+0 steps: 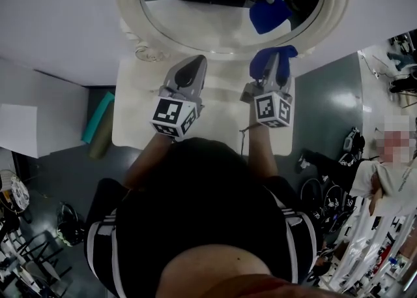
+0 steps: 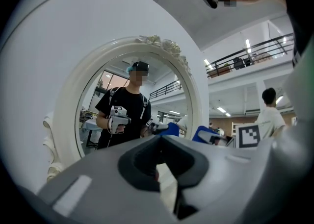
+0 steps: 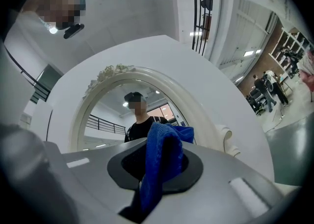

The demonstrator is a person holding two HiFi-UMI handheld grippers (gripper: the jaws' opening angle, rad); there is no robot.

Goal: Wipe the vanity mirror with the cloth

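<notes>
My right gripper [image 1: 274, 68] is clamped on the cloth [image 3: 162, 149]. A bunch stands out past the tips, I think so it can rub the mirror [image 1: 215, 19] just ahead. My left gripper [image 1: 189, 72] has its jaws together on nothing and is held beside the right one over the table [image 1: 137, 117].

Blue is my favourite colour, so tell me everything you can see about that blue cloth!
The blue cloth is deep blue with a nubbly, towel-like weave and looks soft. It is bunched, not spread flat. The right gripper is shut on it: its lower part is tucked between the jaws and the rest pokes up past them in a floppy fold. It sits close in front of the white-framed oval mirror, which reflects it. Whether it touches the glass cannot be told.
</notes>
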